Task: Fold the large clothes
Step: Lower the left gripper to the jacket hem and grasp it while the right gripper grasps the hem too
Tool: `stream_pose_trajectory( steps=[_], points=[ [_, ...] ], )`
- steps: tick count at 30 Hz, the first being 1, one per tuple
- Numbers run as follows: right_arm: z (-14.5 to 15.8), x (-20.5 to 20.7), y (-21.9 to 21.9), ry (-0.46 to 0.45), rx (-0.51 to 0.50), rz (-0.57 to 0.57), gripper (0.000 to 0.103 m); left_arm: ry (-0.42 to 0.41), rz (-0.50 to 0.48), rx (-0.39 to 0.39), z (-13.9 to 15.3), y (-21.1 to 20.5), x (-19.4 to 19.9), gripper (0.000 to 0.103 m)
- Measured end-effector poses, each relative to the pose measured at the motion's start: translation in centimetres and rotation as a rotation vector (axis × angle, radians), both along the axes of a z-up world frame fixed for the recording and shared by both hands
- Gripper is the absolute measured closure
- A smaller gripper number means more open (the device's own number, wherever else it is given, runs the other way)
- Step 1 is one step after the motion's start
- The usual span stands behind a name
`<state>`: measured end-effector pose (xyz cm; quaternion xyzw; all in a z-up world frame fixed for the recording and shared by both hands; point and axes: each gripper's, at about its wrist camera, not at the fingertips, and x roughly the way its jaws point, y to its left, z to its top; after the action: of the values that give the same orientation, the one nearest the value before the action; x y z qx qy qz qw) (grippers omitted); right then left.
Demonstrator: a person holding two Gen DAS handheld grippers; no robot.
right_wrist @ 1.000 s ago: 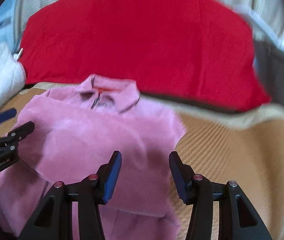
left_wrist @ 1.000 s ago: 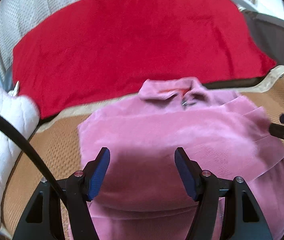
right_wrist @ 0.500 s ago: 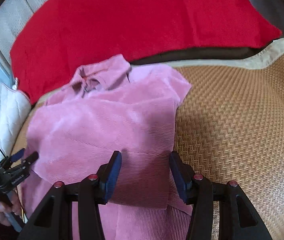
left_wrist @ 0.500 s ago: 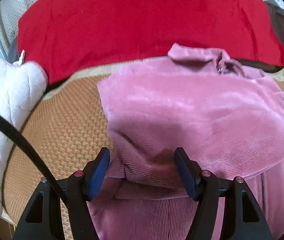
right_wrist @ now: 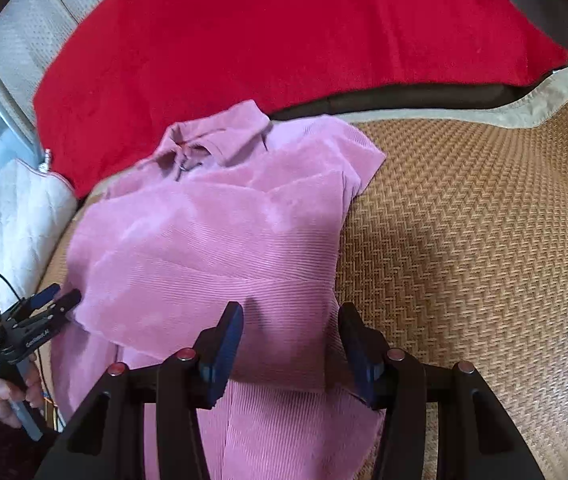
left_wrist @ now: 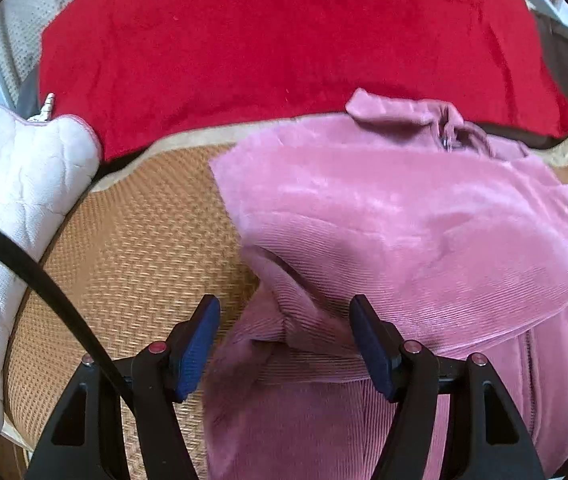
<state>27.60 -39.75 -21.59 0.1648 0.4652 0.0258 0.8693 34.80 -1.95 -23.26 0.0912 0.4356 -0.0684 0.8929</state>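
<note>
A pink corduroy garment (left_wrist: 403, 220) lies on a woven tan mat (left_wrist: 144, 240), collar (left_wrist: 403, 110) at the far end, its upper half folded over the lower. My left gripper (left_wrist: 285, 336) stands open low over the garment's left edge, with a bunched fold of pink cloth between its blue pads, unpinched. In the right wrist view the garment (right_wrist: 212, 240) fills the left half. My right gripper (right_wrist: 289, 344) is open over its right edge, cloth under and between the pads. The left gripper (right_wrist: 60, 300) shows there at the garment's far side, held by a hand (right_wrist: 0, 396).
A red blanket (left_wrist: 264, 40) drapes the backrest behind the garment. A white quilted cushion (left_wrist: 12, 184) lies at the left end. Bare woven mat (right_wrist: 463, 240) stretches to the right of the garment. A black cable (left_wrist: 44, 280) crosses the left wrist view.
Both grippers have sunk toward the garment and spread apart, the left to its left edge, the right to its right edge. Their jaws stay equally wide. The garment has not moved.
</note>
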Motion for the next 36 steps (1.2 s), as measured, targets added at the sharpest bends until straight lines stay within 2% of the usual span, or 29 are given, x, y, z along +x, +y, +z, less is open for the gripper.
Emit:
stream_pose_trajectory(
  steps=[7, 10, 12, 19, 24, 26, 28, 29, 33, 36],
  points=[
    [1.1, -4.6, -1.7, -0.02, 0.068, 0.044, 0.049, -0.017, 0.037, -0.101, 1.3, 3.6, -3.3, 0.035],
    [0.4, -7.5, -2.2, -0.009, 0.148, 0.052, 0.04, -0.008, 0.026, -0.134, 0.9, 5.0, -6.5, 0.033],
    [-0.2, -9.6, -2.0, 0.023, 0.176, 0.069, 0.038, 0.003, 0.019, -0.144, 0.4, 5.8, -8.4, 0.033],
    [-3.3, -13.9, -0.2, 0.129, 0.141, 0.115, 0.038, 0.105, 0.009, -0.196, -1.5, 9.0, -14.8, 0.033],
    [-4.1, -15.2, 0.3, 0.12, 0.158, 0.07, 0.037, 0.169, 0.05, -0.238, -3.1, 11.0, -16.7, 0.033],
    [-4.3, -15.7, 1.1, 0.12, 0.192, 0.073, 0.037, 0.188, 0.056, -0.257, -3.7, 11.4, -17.1, 0.038],
    [-4.4, -16.2, 2.3, 0.105, 0.146, 0.081, 0.037, 0.213, 0.047, -0.261, -4.3, 11.4, -17.4, 0.055],
    [-4.5, -16.5, 2.8, 0.103, 0.138, 0.097, 0.037, 0.225, 0.04, -0.272, -4.5, 11.5, -17.6, 0.056],
    [-4.5, -16.6, 3.4, 0.127, 0.14, 0.122, 0.037, 0.313, 0.033, -0.326, -5.9, 11.5, -18.0, 0.055],
    [-5.8, -17.1, 2.7, 0.213, 0.141, 0.11, 0.037, 0.373, 0.052, -0.329, -7.1, 11.6, -18.3, 0.042]
  ],
)
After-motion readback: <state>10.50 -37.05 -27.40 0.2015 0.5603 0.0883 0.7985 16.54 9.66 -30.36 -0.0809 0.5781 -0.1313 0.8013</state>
